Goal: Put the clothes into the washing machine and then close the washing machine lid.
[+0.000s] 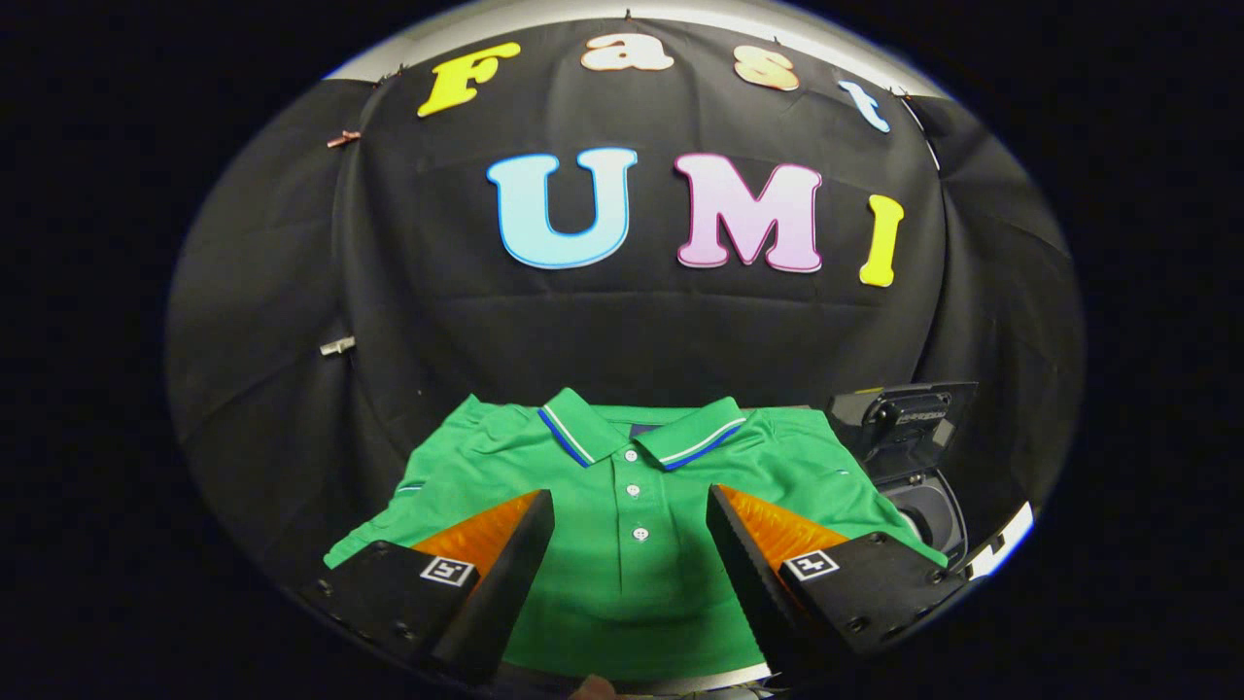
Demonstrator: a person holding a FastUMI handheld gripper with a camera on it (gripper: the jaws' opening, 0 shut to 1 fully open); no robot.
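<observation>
**Gripper view: fingers spread above a green shirt**

The gripper [630,501] is seen with its two fingers held wide apart, and nothing is held between them. A green polo shirt [622,554] is laid flat under and between the fingers, its collar pointed to 12 o'clock. White buttons [633,489] are lined up in the gap. At 2 o'clock from the fingers, just beside the shirt, the small washing machine [923,496] is seen with its lid [904,418] up.
</observation>
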